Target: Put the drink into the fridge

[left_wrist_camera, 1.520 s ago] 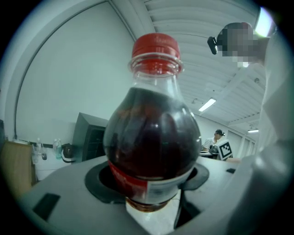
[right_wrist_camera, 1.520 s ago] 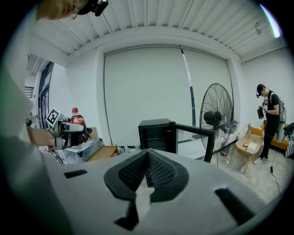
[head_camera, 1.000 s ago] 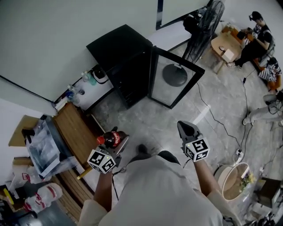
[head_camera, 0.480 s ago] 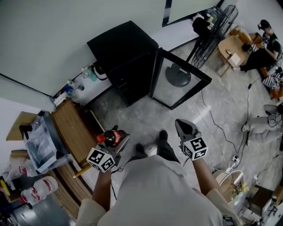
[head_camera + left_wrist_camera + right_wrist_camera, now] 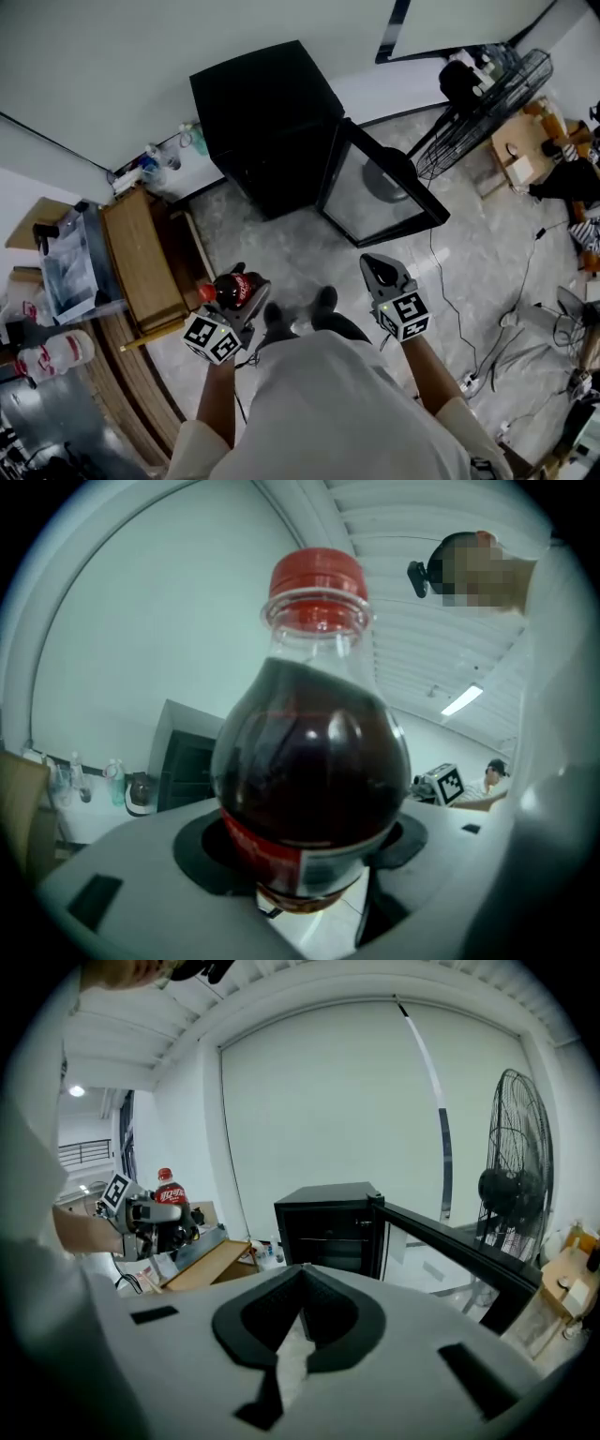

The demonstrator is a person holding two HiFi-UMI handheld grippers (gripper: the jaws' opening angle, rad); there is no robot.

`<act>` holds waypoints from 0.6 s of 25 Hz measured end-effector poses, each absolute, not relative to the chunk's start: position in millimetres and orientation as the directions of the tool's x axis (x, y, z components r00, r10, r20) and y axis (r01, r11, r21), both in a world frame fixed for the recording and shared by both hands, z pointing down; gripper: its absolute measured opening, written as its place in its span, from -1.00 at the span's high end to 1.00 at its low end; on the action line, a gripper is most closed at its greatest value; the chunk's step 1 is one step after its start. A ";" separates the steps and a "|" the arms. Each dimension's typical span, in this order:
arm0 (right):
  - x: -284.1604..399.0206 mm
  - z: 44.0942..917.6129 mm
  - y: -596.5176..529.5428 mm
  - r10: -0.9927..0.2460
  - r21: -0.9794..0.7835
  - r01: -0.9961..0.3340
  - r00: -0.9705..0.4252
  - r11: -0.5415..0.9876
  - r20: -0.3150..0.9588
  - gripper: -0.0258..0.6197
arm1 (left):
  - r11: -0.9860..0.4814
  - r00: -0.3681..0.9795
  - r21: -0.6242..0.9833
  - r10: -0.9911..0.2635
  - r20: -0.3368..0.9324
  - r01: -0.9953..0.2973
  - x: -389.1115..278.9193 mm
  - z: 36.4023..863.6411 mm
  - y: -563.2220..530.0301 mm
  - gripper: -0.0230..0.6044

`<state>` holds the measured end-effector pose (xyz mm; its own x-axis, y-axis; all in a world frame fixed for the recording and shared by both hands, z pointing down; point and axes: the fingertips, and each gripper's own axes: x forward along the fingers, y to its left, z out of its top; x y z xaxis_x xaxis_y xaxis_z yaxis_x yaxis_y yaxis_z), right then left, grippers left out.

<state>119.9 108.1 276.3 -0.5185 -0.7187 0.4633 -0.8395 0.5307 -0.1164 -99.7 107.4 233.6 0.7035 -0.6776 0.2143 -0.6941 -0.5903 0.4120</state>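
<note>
Our left gripper (image 5: 246, 298) has its jaws spread wide and clamped round the cola bottle (image 5: 314, 789). The red label carries white print too small to read, and the bottle's base is hidden behind the jaws. Our right gripper (image 5: 378, 274) has its jaws closed on nothing. The black fridge (image 5: 272, 127), with its door (image 5: 380, 192) open, stands at 12 o'clock. It now sits nearer the middle of the head view than a second ago, and the grip is unchanged.

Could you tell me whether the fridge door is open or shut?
Open: the door stands swung out from the fridge, its shelves showing.
</note>
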 end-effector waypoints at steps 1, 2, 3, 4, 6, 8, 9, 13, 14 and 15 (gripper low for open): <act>124.5 280.1 102.7 -0.707 -0.121 -0.829 -0.533 0.545 0.465 0.92 | -0.579 0.691 0.412 -0.692 0.210 -0.704 -94.2 237.7 105.2 -0.01; 129.1 284.5 97.4 -0.695 -0.126 -0.820 -0.546 0.559 0.467 0.92 | -0.570 0.681 0.412 -0.704 0.202 -0.711 -89.0 243.2 103.5 -0.01; 133.6 289.2 92.1 -0.685 -0.131 -0.811 -0.558 0.571 0.470 0.92 | -0.562 0.672 0.411 -0.714 0.199 -0.718 -83.4 247.6 101.3 -0.01; 137.9 293.6 86.7 -0.675 -0.137 -0.803 -0.568 0.581 0.471 0.92 | -0.554 0.663 0.408 -0.720 0.203 -0.726 -77.3 249.9 98.4 -0.01; 145.1 302.0 76.4 -0.656 -0.149 -0.787 -0.588 0.598 0.473 0.92 | -0.547 0.654 0.400 -0.727 0.210 -0.736 -65.7 254.4 92.2 -0.01; 149.1 311.0 67.2 -0.638 -0.159 -0.773 -0.604 0.614 0.478 0.92 | -0.537 0.643 0.394 -0.735 0.217 -0.746 -57.2 257.3 84.9 -0.01; 149.7 315.8 63.0 -0.628 -0.164 -0.767 -0.612 0.621 0.481 0.92 | -0.525 0.632 0.392 -0.741 0.226 -0.755 -54.0 256.7 80.3 -0.01; 145.7 334.8 45.4 -0.601 -0.180 -0.744 -0.637 0.644 0.483 0.92 | -0.505 0.610 0.380 -0.756 0.239 -0.775 -48.7 265.6 60.7 -0.01; 144.3 339.3 39.9 -0.597 -0.182 -0.740 -0.641 0.647 0.483 0.92 | -0.504 0.608 0.377 -0.757 0.239 -0.777 -48.4 269.7 54.9 -0.01; 142.8 343.5 34.4 -0.594 -0.184 -0.738 -0.643 0.649 0.482 0.92 | -0.504 0.606 0.374 -0.758 0.241 -0.778 -48.2 274.3 48.9 -0.01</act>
<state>142.8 34.4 343.5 -0.6433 -0.5944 0.4825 -0.7379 0.6493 -0.1840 -48.2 48.9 274.3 0.6064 -0.7579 0.2407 -0.7785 -0.5041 0.3739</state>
